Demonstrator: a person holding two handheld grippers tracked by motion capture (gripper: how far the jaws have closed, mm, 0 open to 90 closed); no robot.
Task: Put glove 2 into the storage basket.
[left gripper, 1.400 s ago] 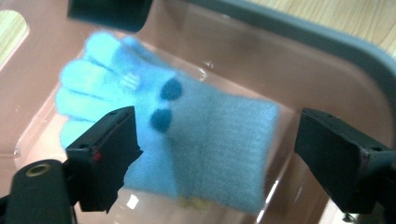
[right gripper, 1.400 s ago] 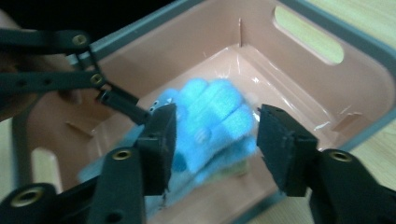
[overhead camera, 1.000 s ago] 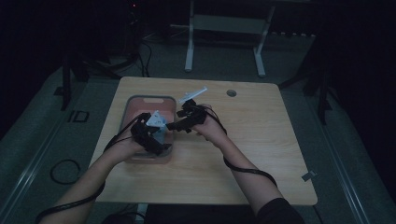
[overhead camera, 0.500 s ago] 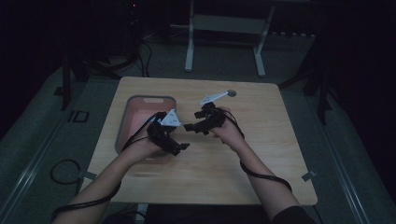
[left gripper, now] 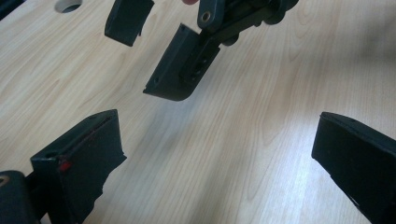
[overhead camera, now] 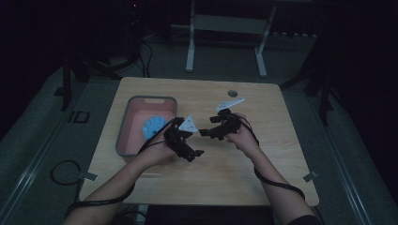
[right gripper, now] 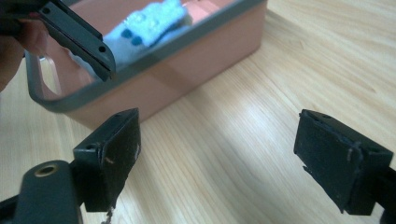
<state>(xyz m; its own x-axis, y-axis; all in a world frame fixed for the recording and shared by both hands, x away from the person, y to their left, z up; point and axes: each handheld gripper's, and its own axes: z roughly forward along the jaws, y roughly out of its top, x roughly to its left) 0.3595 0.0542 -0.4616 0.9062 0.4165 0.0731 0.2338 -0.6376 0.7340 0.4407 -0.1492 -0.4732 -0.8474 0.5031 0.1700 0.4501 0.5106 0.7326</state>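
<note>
A pink tray with a grey rim (overhead camera: 123,131) stands at the table's left, and a light blue dotted thing (overhead camera: 152,127) lies in it. My left gripper (overhead camera: 195,152) hovers just right of the tray, open, with bare wood between its jaws (left gripper: 215,154). My right gripper (overhead camera: 205,133) faces it from the right, near the table's middle. Its jaws have just been opening and stand wide apart with nothing between them (right gripper: 226,154). In the right gripper view the tray (right gripper: 154,84) and the blue thing (right gripper: 144,28) lie ahead. The two grippers are close but apart.
A round hole (overhead camera: 232,93) sits in the wooden table top (overhead camera: 263,168) near its far edge. Bare wood stretches right of and in front of the hands. Cables trail from both grippers over the near edge. A metal stand (overhead camera: 225,28) is on the floor beyond.
Both hands have moved right, from over the tray to the table's middle. The blue thing in the tray has come into sight. The right gripper's jaws stand a little wider.
</note>
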